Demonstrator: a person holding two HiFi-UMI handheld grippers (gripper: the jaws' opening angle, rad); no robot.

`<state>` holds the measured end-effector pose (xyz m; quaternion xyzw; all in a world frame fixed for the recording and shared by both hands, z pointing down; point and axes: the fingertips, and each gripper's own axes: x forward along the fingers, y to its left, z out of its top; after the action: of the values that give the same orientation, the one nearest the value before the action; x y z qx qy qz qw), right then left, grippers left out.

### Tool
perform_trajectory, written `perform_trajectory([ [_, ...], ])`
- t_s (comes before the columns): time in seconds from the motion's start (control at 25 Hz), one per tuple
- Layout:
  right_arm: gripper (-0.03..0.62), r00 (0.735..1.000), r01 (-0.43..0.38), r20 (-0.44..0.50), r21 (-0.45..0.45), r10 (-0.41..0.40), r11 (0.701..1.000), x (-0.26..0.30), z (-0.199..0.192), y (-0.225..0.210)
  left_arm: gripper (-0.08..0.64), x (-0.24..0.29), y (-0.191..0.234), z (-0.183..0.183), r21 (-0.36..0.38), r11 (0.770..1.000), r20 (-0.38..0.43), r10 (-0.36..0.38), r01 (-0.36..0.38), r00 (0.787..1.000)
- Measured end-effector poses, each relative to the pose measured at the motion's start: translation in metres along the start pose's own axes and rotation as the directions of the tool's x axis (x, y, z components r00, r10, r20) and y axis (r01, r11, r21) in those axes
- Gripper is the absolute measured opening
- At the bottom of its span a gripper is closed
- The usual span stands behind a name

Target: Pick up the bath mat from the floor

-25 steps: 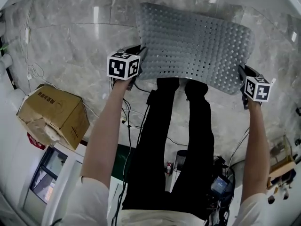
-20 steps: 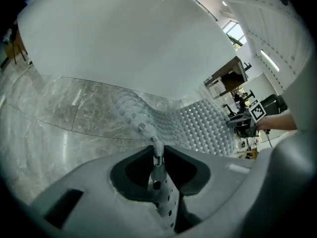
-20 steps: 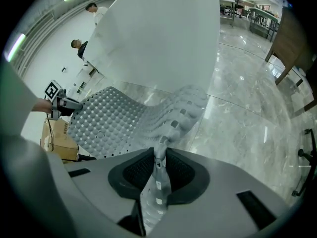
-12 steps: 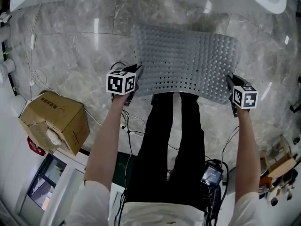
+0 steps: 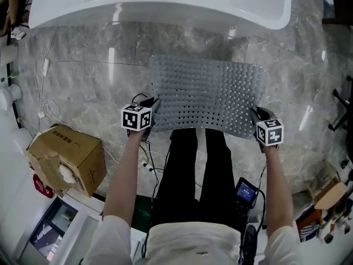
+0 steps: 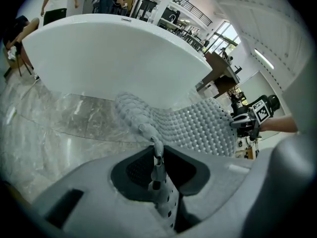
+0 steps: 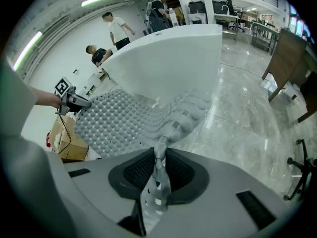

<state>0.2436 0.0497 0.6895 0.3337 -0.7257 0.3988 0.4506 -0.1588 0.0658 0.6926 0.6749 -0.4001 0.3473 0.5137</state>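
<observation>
Head view: left tongs (image 5: 153,106) and right tongs (image 5: 255,115) each clenched on bath mat (image 5: 207,93), person's legs (image 5: 212,170) partly hidden behind it.

The bath mat (image 5: 207,95) hangs between the left gripper (image 5: 152,108) at its near-left corner and the right gripper (image 5: 255,115) at its near-right corner. A bathtub (image 5: 165,1) lies beyond it, and a cardboard box (image 5: 69,156) sits at the near left.
</observation>
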Motion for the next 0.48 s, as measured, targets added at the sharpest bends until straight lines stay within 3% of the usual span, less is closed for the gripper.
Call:
perform_trajectory([
  [0.24,0.068,0.999,0.013,0.049,0.021,-0.014,1.000,-0.068,0.015,0.017,0.067,-0.061,-0.022,0.021,0.023,1.000,0.029,-0.009,0.009,1.000],
  [0.48,0.069,0.989,0.051,0.136,0.000,-0.050,0.999,-0.132,0.048,0.029,0.067,-0.124,-0.036,0.051,0.005,0.999,0.107,-0.033,0.033,0.994],
])
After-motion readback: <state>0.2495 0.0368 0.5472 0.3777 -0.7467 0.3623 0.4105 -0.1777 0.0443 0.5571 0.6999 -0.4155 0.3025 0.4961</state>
